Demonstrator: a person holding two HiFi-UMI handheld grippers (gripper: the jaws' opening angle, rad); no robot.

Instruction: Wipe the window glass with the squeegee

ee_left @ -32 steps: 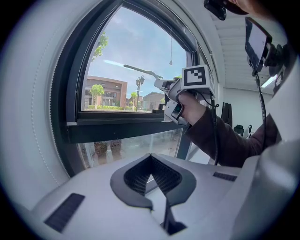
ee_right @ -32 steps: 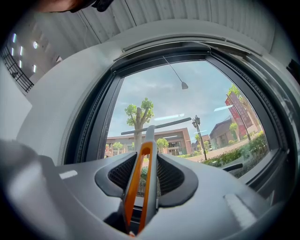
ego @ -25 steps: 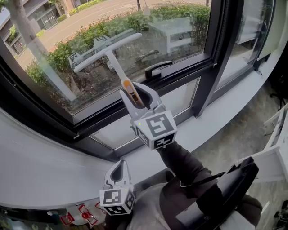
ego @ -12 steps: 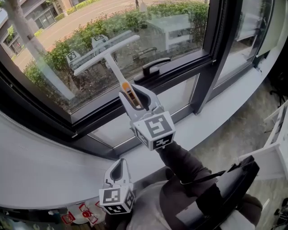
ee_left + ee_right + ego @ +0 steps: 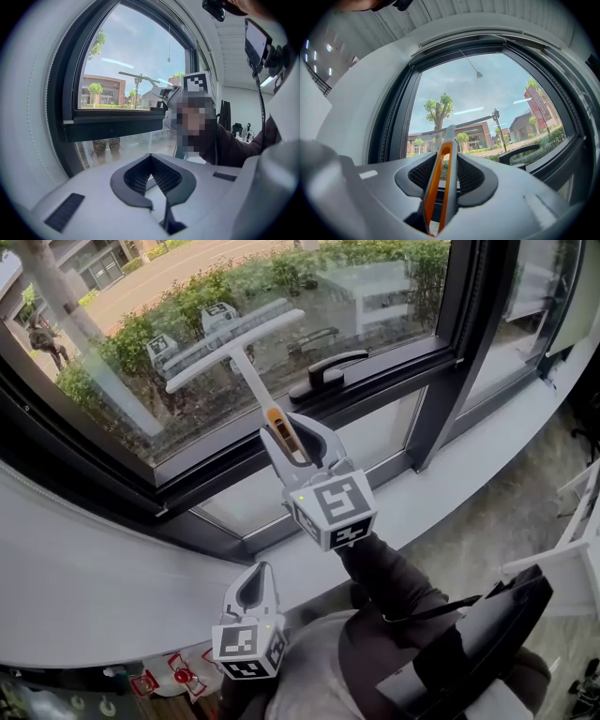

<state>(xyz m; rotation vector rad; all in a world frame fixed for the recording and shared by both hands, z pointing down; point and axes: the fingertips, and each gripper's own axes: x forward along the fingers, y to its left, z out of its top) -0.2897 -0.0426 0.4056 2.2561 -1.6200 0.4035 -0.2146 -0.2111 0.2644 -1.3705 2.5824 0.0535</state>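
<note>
The squeegee (image 5: 234, 337) has a long white blade laid against the upper window glass (image 5: 112, 324), tilted up to the right. Its white handle turns orange at the lower end (image 5: 275, 421). My right gripper (image 5: 292, 432) is shut on that orange end, below the blade and just above the dark frame rail. In the right gripper view the orange handle (image 5: 440, 183) runs up between the pads of the right gripper (image 5: 444, 161) toward the glass. My left gripper (image 5: 253, 579) hangs low by the sill, pointing up, shut and holding nothing. In its own view the left gripper (image 5: 151, 157) faces the window.
A black window handle (image 5: 328, 369) sticks out from the frame just right of the squeegee. A dark mullion (image 5: 459, 343) divides the panes at right. The white sill (image 5: 94, 587) curves along below. Red-and-white items (image 5: 178, 678) lie at the bottom left.
The squeegee blade and my right gripper have slid a little down the glass toward the frame rail. The left gripper has stayed low by the sill.
</note>
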